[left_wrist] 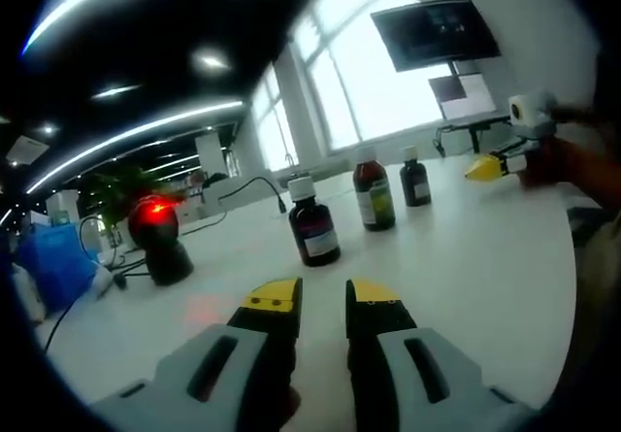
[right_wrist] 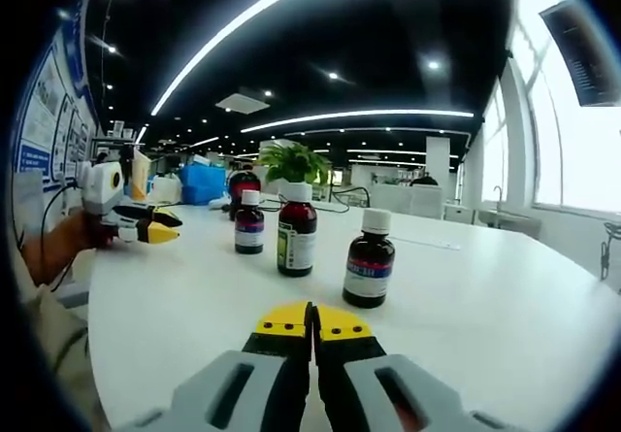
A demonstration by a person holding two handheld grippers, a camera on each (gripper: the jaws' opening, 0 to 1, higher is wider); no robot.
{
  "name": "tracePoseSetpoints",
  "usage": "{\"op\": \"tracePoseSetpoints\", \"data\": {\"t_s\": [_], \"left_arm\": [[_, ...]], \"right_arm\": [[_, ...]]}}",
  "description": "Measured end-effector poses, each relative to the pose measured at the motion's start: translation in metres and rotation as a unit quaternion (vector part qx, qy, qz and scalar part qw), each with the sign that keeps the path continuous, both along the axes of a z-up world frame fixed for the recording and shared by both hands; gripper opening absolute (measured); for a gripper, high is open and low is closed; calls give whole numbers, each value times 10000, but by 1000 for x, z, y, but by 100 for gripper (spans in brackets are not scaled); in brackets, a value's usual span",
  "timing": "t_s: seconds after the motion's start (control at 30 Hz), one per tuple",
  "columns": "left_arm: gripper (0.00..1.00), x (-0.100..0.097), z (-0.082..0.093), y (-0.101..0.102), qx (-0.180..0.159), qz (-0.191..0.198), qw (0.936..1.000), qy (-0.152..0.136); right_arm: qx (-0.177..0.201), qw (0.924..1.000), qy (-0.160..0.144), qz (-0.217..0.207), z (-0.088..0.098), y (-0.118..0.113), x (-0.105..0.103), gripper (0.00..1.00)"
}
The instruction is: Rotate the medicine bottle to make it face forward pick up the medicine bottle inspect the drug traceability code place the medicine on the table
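Note:
Three dark medicine bottles with white caps stand in a row on the white table (left_wrist: 466, 267). In the left gripper view the purple-labelled bottle (left_wrist: 312, 223) is nearest, then the green-labelled bottle (left_wrist: 374, 194), then the small bottle (left_wrist: 415, 180). My left gripper (left_wrist: 322, 296) is open and empty, low over the table a little short of the nearest bottle. In the right gripper view my right gripper (right_wrist: 312, 321) is shut on nothing, in front of the blue-and-red-labelled bottle (right_wrist: 369, 259), the green-labelled bottle (right_wrist: 296, 230) and the purple-labelled bottle (right_wrist: 249, 223). The left gripper (right_wrist: 153, 226) shows at the far left, held by a hand.
A black scanner (left_wrist: 157, 238) with a glowing red light stands left of the bottles, with cables behind it. A blue bag (left_wrist: 53, 262) lies at the table's left end. A monitor (left_wrist: 437, 32) hangs by the windows. A potted plant (right_wrist: 291, 162) stands behind the bottles.

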State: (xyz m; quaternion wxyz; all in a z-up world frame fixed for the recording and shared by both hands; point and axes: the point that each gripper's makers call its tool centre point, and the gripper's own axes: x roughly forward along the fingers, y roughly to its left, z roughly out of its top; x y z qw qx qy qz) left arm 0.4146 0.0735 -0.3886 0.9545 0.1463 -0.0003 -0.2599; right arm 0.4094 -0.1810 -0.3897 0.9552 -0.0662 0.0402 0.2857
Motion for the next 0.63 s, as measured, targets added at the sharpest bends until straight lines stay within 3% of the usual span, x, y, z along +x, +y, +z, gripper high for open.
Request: {"op": "tracePoseSetpoints", "data": {"t_s": [0.63], "left_arm": [[10,0,0,0,-11,-22,10000,-1]], "right_arm": [[-33,10000,-24,-15,0,0,0,0]]}}
